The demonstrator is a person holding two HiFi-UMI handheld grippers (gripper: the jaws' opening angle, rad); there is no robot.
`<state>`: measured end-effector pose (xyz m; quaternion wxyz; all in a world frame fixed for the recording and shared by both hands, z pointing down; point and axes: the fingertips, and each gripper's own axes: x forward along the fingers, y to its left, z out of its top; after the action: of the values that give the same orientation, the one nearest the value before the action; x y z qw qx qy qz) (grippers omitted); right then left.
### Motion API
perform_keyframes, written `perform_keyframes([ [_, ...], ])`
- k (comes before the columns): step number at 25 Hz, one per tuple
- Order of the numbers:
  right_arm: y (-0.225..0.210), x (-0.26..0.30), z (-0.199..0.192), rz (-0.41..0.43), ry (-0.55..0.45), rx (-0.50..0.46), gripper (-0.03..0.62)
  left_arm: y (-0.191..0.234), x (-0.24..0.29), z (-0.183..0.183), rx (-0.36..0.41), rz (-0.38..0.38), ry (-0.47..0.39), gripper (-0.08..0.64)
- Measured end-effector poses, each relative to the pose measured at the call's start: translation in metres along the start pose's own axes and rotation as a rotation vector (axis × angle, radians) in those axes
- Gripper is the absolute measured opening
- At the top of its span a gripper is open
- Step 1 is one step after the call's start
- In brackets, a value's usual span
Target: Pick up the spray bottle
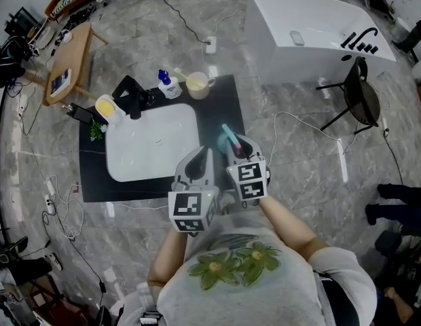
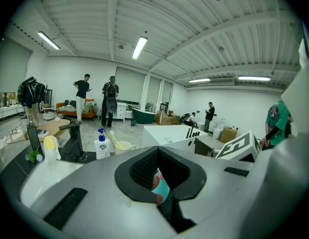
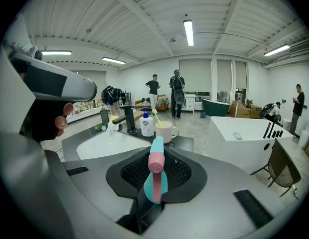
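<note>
Spray bottle up off the black counter, pinched in the right-hand tool.

Over the black rectangular countertop (image 1: pixel 221 100) and its white oval sink (image 1: pixel 153 148), the person holds both tools close to the chest. The right gripper (image 1: pixel 236 147) is clamped on the teal plastic spray bottle with the pink nozzle (image 3: pixel 155 171), which pokes up between its dark pads, clear of the counter. The left gripper (image 1: pixel 202 160) hangs just beside it, jaws drawn together; a scrap of teal and pink shows in the gap, and I can't tell whether they pinch it. To my eye the pick-up is as good as done. Next calls for a firm, level hold so the bottle doesn't slip.
</note>
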<state>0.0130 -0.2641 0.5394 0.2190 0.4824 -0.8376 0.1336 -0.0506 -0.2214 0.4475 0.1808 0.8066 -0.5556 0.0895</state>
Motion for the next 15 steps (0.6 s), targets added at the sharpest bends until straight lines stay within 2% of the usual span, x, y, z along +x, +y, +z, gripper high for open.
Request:
perform_keyframes([
  [15, -0.0016, -0.0097, 0.0093, -0.009, -0.032, 0.025, 0.074, 0.0008, -0.0051, -0.0009, -0.001, -0.003, -0.002, 0.009],
])
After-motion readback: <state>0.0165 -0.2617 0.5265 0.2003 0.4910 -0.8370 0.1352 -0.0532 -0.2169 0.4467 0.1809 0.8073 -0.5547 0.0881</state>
